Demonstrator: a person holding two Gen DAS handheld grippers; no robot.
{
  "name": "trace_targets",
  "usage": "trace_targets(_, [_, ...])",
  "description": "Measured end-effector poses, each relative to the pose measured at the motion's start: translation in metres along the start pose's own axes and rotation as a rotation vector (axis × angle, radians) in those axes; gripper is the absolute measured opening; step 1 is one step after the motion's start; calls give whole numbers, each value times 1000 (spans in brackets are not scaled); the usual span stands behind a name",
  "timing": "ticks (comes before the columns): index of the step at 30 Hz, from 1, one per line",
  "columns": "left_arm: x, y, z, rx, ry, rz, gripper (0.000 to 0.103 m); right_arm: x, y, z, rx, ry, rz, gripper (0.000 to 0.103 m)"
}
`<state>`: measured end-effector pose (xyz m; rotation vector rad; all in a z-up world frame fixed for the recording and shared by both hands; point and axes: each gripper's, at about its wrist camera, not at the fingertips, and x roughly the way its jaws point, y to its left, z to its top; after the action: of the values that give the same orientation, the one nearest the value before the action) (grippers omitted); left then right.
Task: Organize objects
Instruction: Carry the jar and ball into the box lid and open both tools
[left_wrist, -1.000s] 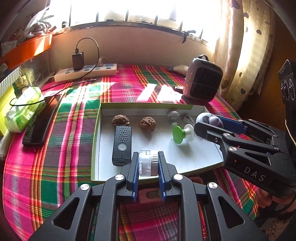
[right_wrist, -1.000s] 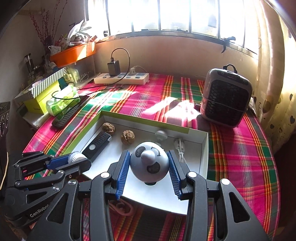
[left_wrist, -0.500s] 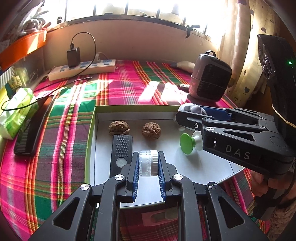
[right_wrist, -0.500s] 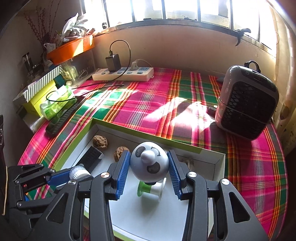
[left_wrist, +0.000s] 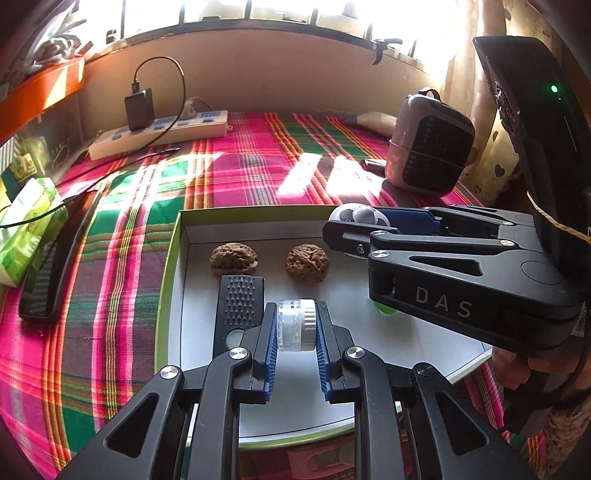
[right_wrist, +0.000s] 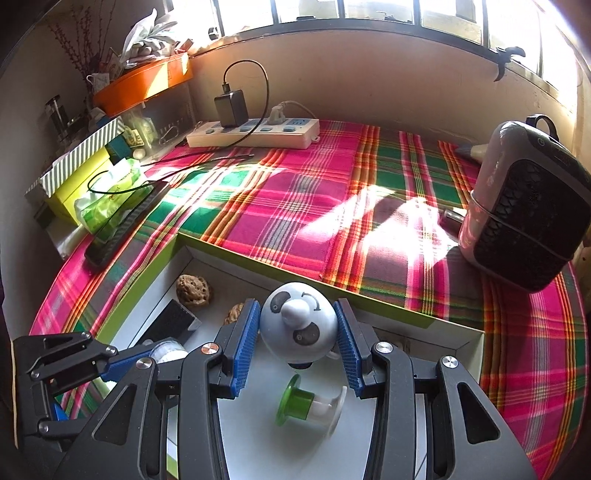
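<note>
My left gripper (left_wrist: 295, 328) is shut on a small clear jar with a silver lid (left_wrist: 296, 324), held over the white tray with a green rim (left_wrist: 171, 258). My right gripper (right_wrist: 298, 332) is shut on a round grey panda-faced ball (right_wrist: 298, 326), also above the tray (right_wrist: 421, 317). In the tray lie two walnuts (left_wrist: 233, 258) (left_wrist: 307, 264), a black remote-like stick (left_wrist: 239, 306) and a green and white spool (right_wrist: 308, 404). The right gripper (left_wrist: 354, 225) crosses the right side of the left wrist view and hides most of the spool there.
A plaid cloth (right_wrist: 314, 206) covers the table. A white power strip with a black charger (left_wrist: 159, 129) lies at the back, a small heater (right_wrist: 528, 206) stands at the right, and a green tissue pack (left_wrist: 26, 225) with a black case (left_wrist: 55, 266) lies at the left.
Both grippers have come forward and lower over the tray with their loads. The right gripper has slid left across the left wrist view and now covers most of the spool.
</note>
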<state>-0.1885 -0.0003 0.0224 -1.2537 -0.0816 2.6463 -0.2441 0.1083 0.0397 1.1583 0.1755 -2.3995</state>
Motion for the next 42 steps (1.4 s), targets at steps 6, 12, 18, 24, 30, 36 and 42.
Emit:
trace_targets(6, [4,1,0,-1,4,4,17,2,6,1,-30,-5,1,43])
trace_targets(12, [6,1,1,5,1,8,17,7,10,2,-48,5,6,43])
trace_targets(18, [6,1,0,11,-4,11,17,9,4,4,-22,16,6,43])
trace_targets(24, [6,0,0,15,-6,11,17,11,-2,3,10,32,22,43])
trace_targets(30, [6,-1,0,18,-6,13,17,12,0,2,3,38,11,43])
trace_targets(36, [6,-1,0,16,-6,15,17,14,0,2,0,49,2,43])
trace_targets(42, [6,-2,0,15,-6,13,18,14,0,2,-1,48,0,43])
